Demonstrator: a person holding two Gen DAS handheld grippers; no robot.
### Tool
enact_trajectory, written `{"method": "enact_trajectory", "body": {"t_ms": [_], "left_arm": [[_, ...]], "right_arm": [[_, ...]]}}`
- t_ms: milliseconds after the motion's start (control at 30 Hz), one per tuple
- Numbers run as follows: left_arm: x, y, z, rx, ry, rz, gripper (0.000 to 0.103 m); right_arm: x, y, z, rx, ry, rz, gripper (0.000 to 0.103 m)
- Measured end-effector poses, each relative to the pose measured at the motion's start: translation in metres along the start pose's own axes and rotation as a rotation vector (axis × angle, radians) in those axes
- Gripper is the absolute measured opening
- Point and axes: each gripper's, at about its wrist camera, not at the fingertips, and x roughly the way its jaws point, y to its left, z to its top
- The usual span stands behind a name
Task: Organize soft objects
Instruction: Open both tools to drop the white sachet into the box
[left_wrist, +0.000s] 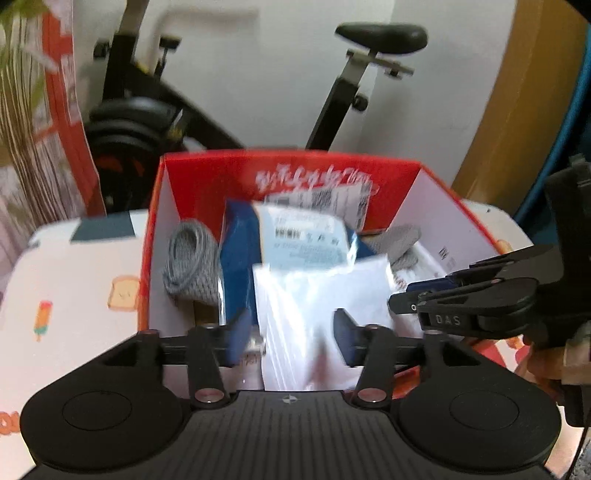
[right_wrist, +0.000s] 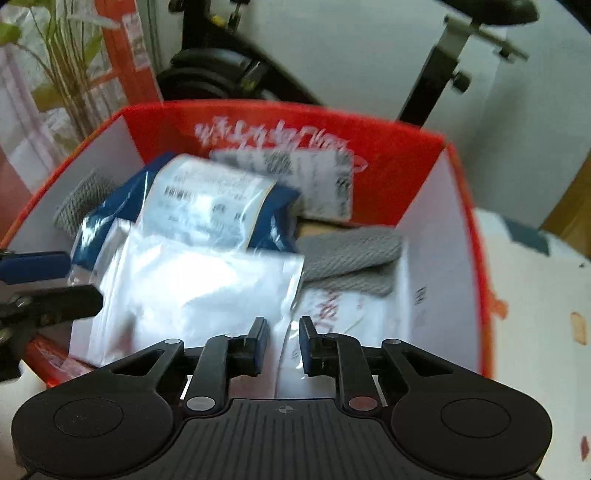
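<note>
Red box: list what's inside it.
Inside the red box: white bagged item, blue bagged item, grey knit pieces and. Whatever lies underneath is covered.

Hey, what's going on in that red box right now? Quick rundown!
Left gripper open, right gripper open, both over the white plastic bag. Bag lies in the red box with a blue packet and grey knits. Nothing blocking.

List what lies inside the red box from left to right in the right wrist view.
Grey knitted roll by the left wall → blue packet with a white label → grey knitted piece near the right wall. The white plastic bag in front overlaps several, so it is left out.
</note>
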Motion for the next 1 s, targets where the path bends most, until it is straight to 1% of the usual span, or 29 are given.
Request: {"method": "enact_trajectory", "body": {"t_ms": [33,67,100,133,167,200,233,267,300,367,400,533,633,767,867,1000], "left_arm": [[-0.006,-0.003,0.001,0.012,-0.021,0.008,0.053],[-0.011,-0.006,0.001,0.020,-0.038,0.018,0.054],[-0.016,-0.008,0.002,0.026,-0.058,0.027,0.056],[-0.021,-0.009,0.002,0.028,-0.078,0.035,0.063],[-0.026,-0.010,0.003,0.026,-0.097,0.043,0.067],[-0.032,-0.010,0.002,0.020,-0.117,0.053,0.078],[-0.037,-0.011,0.002,0.015,-0.138,0.065,0.089],[-0.042,-0.012,0.001,0.012,-0.160,0.082,0.094],[-0.047,-0.013,0.000,0.008,-0.179,0.096,0.100],[-0.059,-0.015,-0.003,0.005,-0.210,0.108,0.103],[-0.063,-0.017,-0.005,0.006,-0.218,0.119,0.103],[-0.078,-0.024,-0.018,0.028,-0.243,0.191,0.103],[-0.087,-0.024,-0.031,0.044,-0.235,0.210,0.103],[-0.095,-0.021,-0.051,0.024,-0.229,0.180,0.103],[-0.102,-0.020,-0.069,-0.015,-0.250,0.170,0.103],[-0.110,-0.023,-0.091,-0.042,-0.282,0.128,0.103]], "right_arm": [[-0.006,-0.001,0.000,0.008,-0.022,0.001,0.021],[-0.012,-0.002,-0.001,0.011,-0.043,0.004,0.026],[-0.019,-0.002,-0.002,0.009,-0.068,0.010,0.035],[-0.025,-0.003,-0.003,0.005,-0.089,0.009,0.041],[-0.031,-0.003,-0.005,-0.001,-0.113,0.016,0.053],[-0.037,-0.002,-0.008,-0.009,-0.136,0.020,0.063],[-0.043,-0.002,-0.010,-0.015,-0.159,0.018,0.066],[-0.050,-0.003,-0.012,-0.017,-0.184,0.024,0.075],[-0.056,-0.005,-0.016,-0.011,-0.208,0.037,0.087],[-0.068,-0.008,-0.022,0.006,-0.254,0.062,0.101],[-0.073,-0.009,-0.024,0.011,-0.272,0.074,0.102],[-0.091,-0.008,-0.041,0.025,-0.343,0.122,0.103],[-0.105,-0.007,-0.060,0.047,-0.415,0.138,0.103],[-0.118,-0.005,-0.084,0.075,-0.473,0.146,0.103],[-0.125,-0.003,-0.102,0.087,-0.512,0.134,0.103],[-0.133,-0.002,-0.123,0.109,-0.534,0.129,0.103]]}}
